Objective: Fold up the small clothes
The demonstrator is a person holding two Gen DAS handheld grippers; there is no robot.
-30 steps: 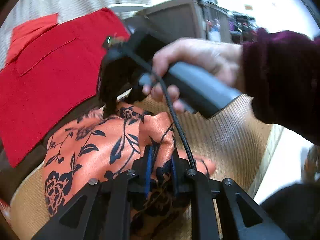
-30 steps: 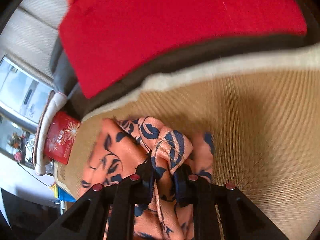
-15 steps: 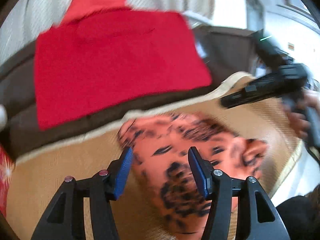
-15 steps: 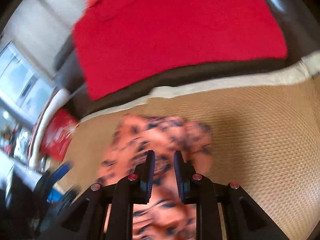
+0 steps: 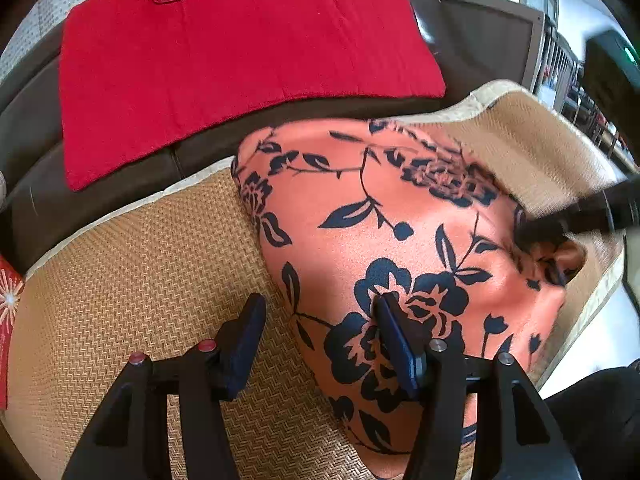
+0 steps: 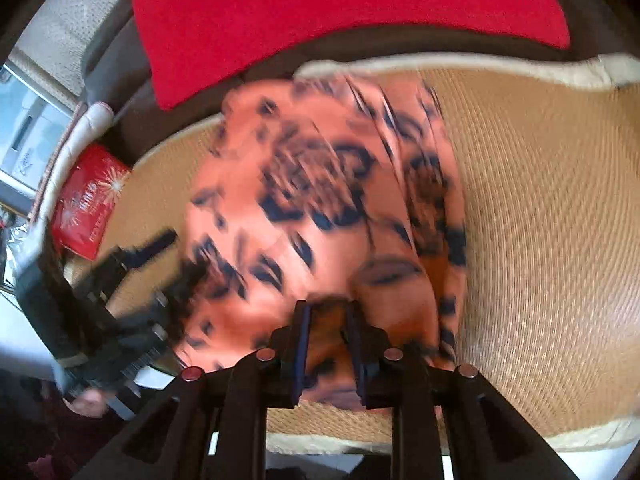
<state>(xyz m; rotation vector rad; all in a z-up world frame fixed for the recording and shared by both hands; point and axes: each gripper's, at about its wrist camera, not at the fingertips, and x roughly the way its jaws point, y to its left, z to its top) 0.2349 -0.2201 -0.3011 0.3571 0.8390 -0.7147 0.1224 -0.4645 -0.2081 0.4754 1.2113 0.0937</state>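
While spread across a woven tan mat (image 5: 132, 264), orange garment with navy floral print (image 5: 384, 216), lying flat, far edge reaching onto a dark brown sofa seat (image 5: 36, 128). Left gripper (image 5: 320, 344): jaws wide apart, 1 blue pad (image 5: 394, 340) over the cloth, the other over bare mat, nothing held. Right gripper (image 6: 328, 344): jaws close together, clamped on the garment's near edge; view motion-blurred. Red cloth (image 5: 224, 52) beyond on the sofa, apart from the garment. Red printed packet (image 6: 86, 202) at the mat's left side.

Woven straw mat (image 5: 132, 264) over a dark brown sofa (image 5: 36, 128), red cloth (image 5: 224, 48) behind, daylight beyond.
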